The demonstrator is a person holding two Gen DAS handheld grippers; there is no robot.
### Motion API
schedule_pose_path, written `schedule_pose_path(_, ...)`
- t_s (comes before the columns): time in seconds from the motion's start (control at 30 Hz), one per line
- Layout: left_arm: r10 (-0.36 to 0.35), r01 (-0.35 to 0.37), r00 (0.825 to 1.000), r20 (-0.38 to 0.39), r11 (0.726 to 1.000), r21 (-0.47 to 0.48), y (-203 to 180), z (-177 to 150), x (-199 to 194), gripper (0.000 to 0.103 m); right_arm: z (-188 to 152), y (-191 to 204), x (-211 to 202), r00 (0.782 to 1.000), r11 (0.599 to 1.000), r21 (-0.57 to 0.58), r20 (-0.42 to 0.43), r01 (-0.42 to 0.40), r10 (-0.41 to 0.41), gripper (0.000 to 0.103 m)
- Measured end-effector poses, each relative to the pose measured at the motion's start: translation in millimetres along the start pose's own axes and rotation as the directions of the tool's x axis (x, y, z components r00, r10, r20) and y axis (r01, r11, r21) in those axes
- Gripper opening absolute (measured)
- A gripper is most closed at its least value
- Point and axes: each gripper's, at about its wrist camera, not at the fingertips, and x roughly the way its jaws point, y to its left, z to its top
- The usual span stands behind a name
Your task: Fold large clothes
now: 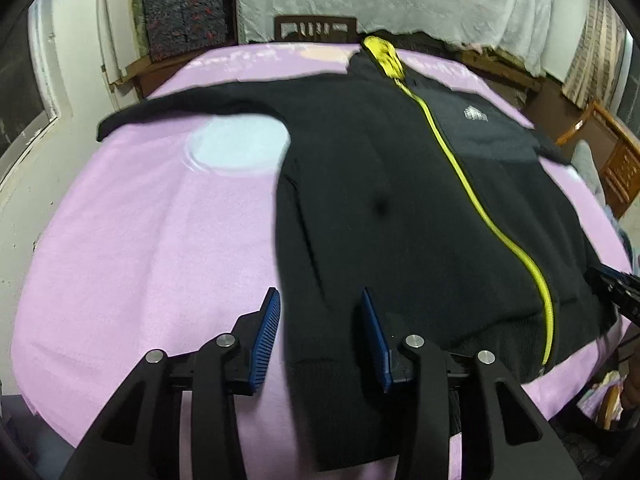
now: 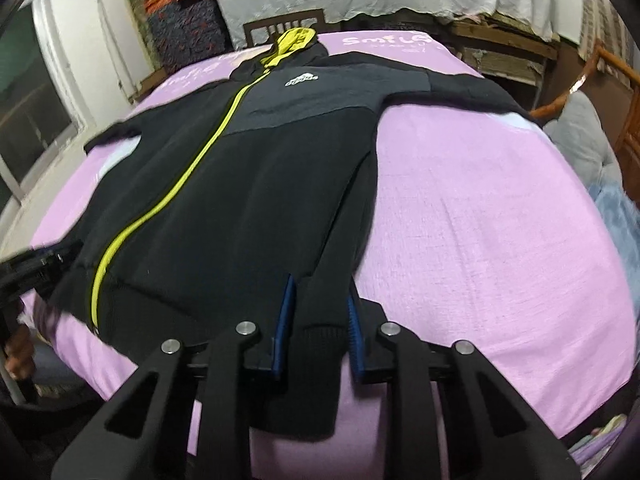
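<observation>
One chair [image 1: 315, 28] beyond black jacket [image 1: 400, 200]

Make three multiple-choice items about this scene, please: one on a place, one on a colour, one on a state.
1. Where does the jacket lie?
A. on the pink cover
B. on a chair
C. on the floor

2. What colour is the zipper?
A. red
B. yellow-green
C. white

3. How is the left tool?
A. shut flat
B. out of view
C. open around the hem

Answers: 1 A, the jacket is spread flat on the cover. 2 B, a bright yellow-green line runs down the front. 3 C, its blue pads stand apart with black fabric between them.
</observation>
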Motion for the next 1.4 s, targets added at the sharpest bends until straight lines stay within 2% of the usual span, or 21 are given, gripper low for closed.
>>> schedule_pose_path(0.03,0.008,-0.007,1.0,0.02,1.0,-0.004,5.3,7.3,-5.4,0.052,3.4,-4.6,-5.6,1.0,1.0,0.007,0.007,0.005,-0.005,0.037)
schedule_pose_path(0.1,0.013,-0.014,0.999,0.052,1.0,0.002,10.0,24.6,-11.5,0.057,15.4,-13.6,-22.4,0.998,1.0,0.027,0.067,0.012,-0.014,0.038)
schedule_pose_path(0.2,0.016,-0.019,0.997,0.075,0.999,0.043,1.7,50.6,-8.9,0.057,45.6,-23.8,-38.1,0.991,0.999,0.035,0.134,-0.032,0.027,0.04)
schedule_pose_path(0.27,0.01,-0.017,0.996,0.087,0.997,0.079,-13.0,77.4,1.4,0.058,68.1,-22.0,-33.8,0.987,0.998,0.018,0.148,-0.067,0.063,0.04)
schedule_pose_path(0.33,-0.02,0.012,0.997,0.079,0.995,0.104,-28.0,99.7,15.1,0.064,98.8,-14.8,-14.4,0.986,0.997,-0.01,0.142,-0.081,0.082,0.04)
schedule_pose_path(0.5,-0.07,0.068,0.997,0.023,0.994,0.086,-53.3,163.0,69.6,0.066,164.0,-8.2,47.3,0.99,0.994,0.003,0.088,-0.107,0.106,0.04)
schedule_pose_path(0.6,-0.052,0.053,0.999,-0.01,0.995,0.09,-59.1,188.8,102.8,0.067,195.6,-13.5,83.6,0.991,0.991,0.054,0.073,-0.121,0.116,0.04)
schedule_pose_path(0.7,-0.003,0.006,1.0,-0.027,0.996,0.084,-55.5,205.7,135.0,0.068,220.4,-21.8,118.1,0.991,0.988,0.09,0.05,-0.126,0.122,0.04)
schedule_pose_path(0.77,0.004,-0.001,0.999,-0.05,0.998,0.062,-48.2,210.2,153.0,0.068,226.2,-29.5,135.0,0.993,0.987,0.113,0.036,-0.114,0.111,0.04)
schedule_pose_path(0.87,0.017,-0.016,0.995,-0.097,1.0,0.014,-32.2,213.4,183.5,0.068,225.9,-54.2,165.2,0.991,0.974,0.186,-0.002,-0.133,0.135,0.039)
schedule_pose_path(0.9,0.018,-0.017,0.998,-0.068,1.0,0.007,-26.8,213.2,185.9,0.075,223.9,-62.2,169.3,0.988,0.968,0.204,-0.002,-0.149,0.153,0.038)
schedule_pose_path(0.97,0.022,-0.023,0.997,-0.069,0.999,-0.023,-16.9,215.2,188.3,0.078,225.7,-85.3,169.6,0.978,0.944,0.257,0.018,-0.207,0.209,0.038)
schedule_pose_path(1.07,-0.008,0.002,0.998,-0.07,0.997,-0.081,-0.6,220.6,189.0,0.083,226.2,-126.4,161.8,0.99,0.928,0.345,0.047,-0.142,0.134,0.037)
schedule_pose_path(1.13,-0.009,0.001,0.998,-0.069,0.993,-0.116,9.9,224.4,188.2,0.083,220.7,-168.9,159.9,0.976,0.843,0.493,0.082,-0.214,0.199,0.03)
schedule_pose_path(1.17,0.003,-0.012,0.998,-0.067,0.99,-0.138,15.3,225.4,186.7,0.083,214.4,-192.3,156.4,0.975,0.787,0.576,0.106,-0.222,0.197,0.017)
schedule_pose_path(1.2,0.01,-0.02,0.998,-0.061,0.987,-0.157,22.0,226.9,185.0,0.083,210.6,-203.9,150.9,0.986,0.772,0.613,0.1,-0.165,0.132,0.017)
schedule_pose_path(1.23,0.024,-0.03,0.999,-0.04,0.984,-0.173,29.3,228.9,180.3,0.083,206.9,-216.2,140.2,0.992,0.758,0.643,0.113,-0.109,0.047,0.018)
schedule_pose_path(1.27,0.039,-0.041,0.999,-0.015,0.983,-0.178,35.8,229.7,172.6,0.083,204.2,-224.8,130.1,0.991,0.745,0.661,0.131,-0.093,0.008,0.028)
schedule_pose_path(1.3,0.07,-0.066,0.997,0.014,0.981,-0.183,39.5,230.6,164.9,0.083,200.7,-232.7,115.9,0.985,0.731,0.672,0.173,-0.117,-0.002,0.043)
schedule_pose_path(1.33,0.099,-0.089,0.994,0.042,0.978,-0.191,41.8,229.2,156.7,0.083,197.8,-235.5,106.0,0.979,0.726,0.674,0.203,-0.138,-0.003,0.049)
schedule_pose_path(1.4,0.066,-0.053,0.996,0.064,0.98,-0.191,37.4,229.8,150.3,0.083,190.7,-234.2,88.2,0.969,0.732,0.661,0.246,-0.165,-0.004,0.056)
